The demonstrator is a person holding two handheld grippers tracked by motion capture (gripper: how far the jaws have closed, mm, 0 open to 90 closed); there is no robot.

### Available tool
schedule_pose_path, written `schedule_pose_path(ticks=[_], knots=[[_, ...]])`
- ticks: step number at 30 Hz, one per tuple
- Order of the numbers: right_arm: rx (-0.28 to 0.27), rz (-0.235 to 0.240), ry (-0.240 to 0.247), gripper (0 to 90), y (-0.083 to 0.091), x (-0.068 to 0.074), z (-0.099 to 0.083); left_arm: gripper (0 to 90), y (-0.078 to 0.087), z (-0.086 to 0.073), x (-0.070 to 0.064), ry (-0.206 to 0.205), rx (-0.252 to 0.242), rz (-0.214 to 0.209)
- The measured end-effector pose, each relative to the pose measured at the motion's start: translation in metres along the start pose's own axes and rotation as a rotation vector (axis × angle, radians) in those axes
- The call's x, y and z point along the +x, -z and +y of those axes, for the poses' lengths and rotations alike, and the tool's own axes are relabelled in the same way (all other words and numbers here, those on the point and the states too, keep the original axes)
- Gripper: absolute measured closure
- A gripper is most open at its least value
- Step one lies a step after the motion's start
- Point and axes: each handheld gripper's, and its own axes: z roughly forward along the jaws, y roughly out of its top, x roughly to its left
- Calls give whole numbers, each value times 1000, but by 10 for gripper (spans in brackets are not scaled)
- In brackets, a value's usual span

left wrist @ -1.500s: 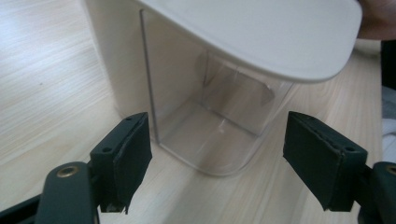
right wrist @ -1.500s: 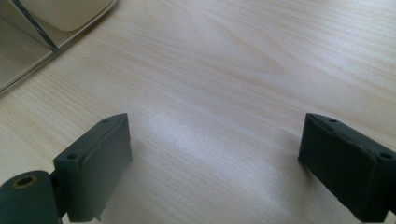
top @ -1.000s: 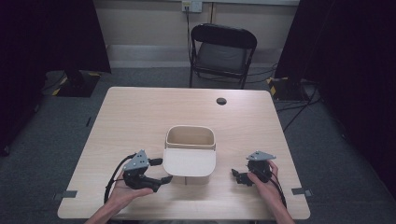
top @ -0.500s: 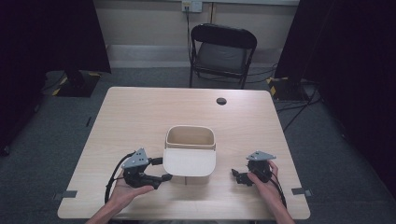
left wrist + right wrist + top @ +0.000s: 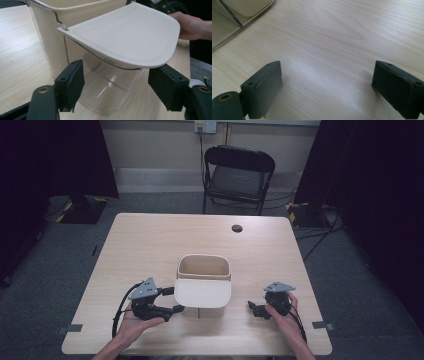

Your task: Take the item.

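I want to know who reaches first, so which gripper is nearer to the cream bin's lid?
Left. The left gripper sits open right at the lid; the right gripper rests open on the table, well clear.

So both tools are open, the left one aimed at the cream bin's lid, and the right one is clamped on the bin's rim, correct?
Not quite. The right tool is not clamped on anything: in the right gripper view its jaws stand open over the bare table, apart from the bin. The rest holds: the left tool is open and faces the lid.
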Motion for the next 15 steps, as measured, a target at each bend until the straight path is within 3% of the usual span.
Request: schedule_pose_path(ticks=[15], knots=[[0,0,0,86,0,0,0,279,3,3,0,5,-20,-12]])
